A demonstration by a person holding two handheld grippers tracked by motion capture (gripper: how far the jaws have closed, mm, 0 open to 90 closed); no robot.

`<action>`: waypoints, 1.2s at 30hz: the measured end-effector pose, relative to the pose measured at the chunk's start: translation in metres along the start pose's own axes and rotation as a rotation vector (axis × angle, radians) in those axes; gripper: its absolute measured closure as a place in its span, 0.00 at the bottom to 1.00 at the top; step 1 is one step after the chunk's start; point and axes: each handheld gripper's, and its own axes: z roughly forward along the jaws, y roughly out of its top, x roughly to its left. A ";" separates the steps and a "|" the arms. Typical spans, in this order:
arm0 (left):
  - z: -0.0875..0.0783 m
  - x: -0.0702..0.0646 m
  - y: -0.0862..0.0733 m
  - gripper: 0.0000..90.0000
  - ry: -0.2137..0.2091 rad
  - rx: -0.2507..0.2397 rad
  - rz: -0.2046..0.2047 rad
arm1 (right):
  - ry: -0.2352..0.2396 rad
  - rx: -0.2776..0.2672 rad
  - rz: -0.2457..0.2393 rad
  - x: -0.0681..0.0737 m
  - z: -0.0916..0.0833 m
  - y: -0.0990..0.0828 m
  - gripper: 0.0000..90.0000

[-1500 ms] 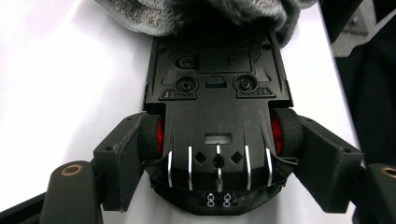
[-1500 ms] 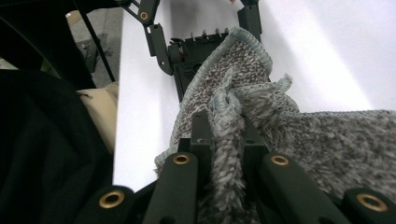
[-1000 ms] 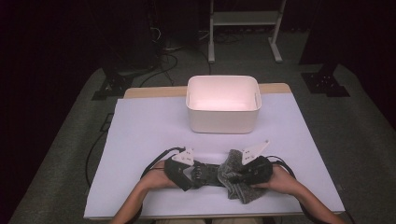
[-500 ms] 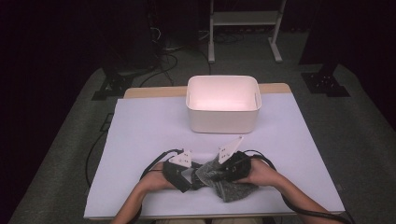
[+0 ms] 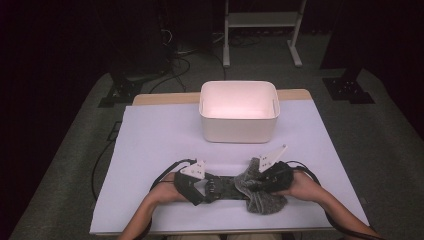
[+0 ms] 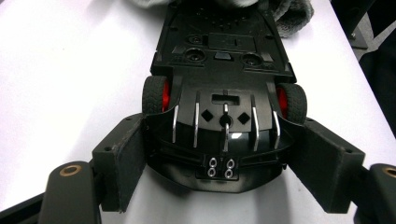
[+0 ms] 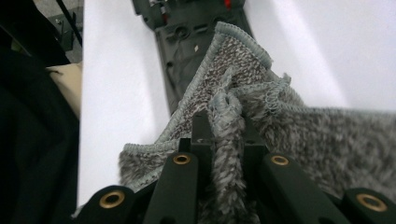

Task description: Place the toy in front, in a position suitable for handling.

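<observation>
The left gripper (image 5: pixel 212 186) has a black toy car (image 6: pixel 224 93) between its jaws near the table's front edge; the car lies belly-up, its red-hubbed wheels just ahead of the pads, which press its rear flanks from both sides, so it is grasped, the jaws having narrowed a little just now. The right gripper (image 5: pixel 260 182) is clenched on a fold of grey fluffy cloth (image 7: pixel 280 116), whose stitched hem drapes over the far end of the car's underside while the rest bunches on the white table cover (image 5: pixel 160 135) toward the front edge. Both hands sit close together at the near middle of the table. The white tub (image 5: pixel 239 111) stands well apart at the far middle, and broad bare cover lies left, right and between it and the grippers, giving free space on every side but the front
</observation>
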 end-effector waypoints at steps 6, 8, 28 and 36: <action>-0.001 -0.001 0.000 0.26 0.004 -0.002 0.019 | 0.014 -0.017 -0.008 -0.009 0.017 0.022 0.89; -0.001 -0.001 -0.001 0.26 0.003 -0.001 0.015 | 0.031 -0.026 -0.015 -0.006 0.022 0.028 0.89; 0.001 -0.003 0.001 0.26 0.019 0.012 0.014 | 0.057 -0.060 -0.062 0.015 0.035 0.037 0.89; 0.001 -0.003 -0.001 0.26 0.010 0.016 0.005 | 0.026 -0.034 -0.066 0.007 0.031 0.036 0.89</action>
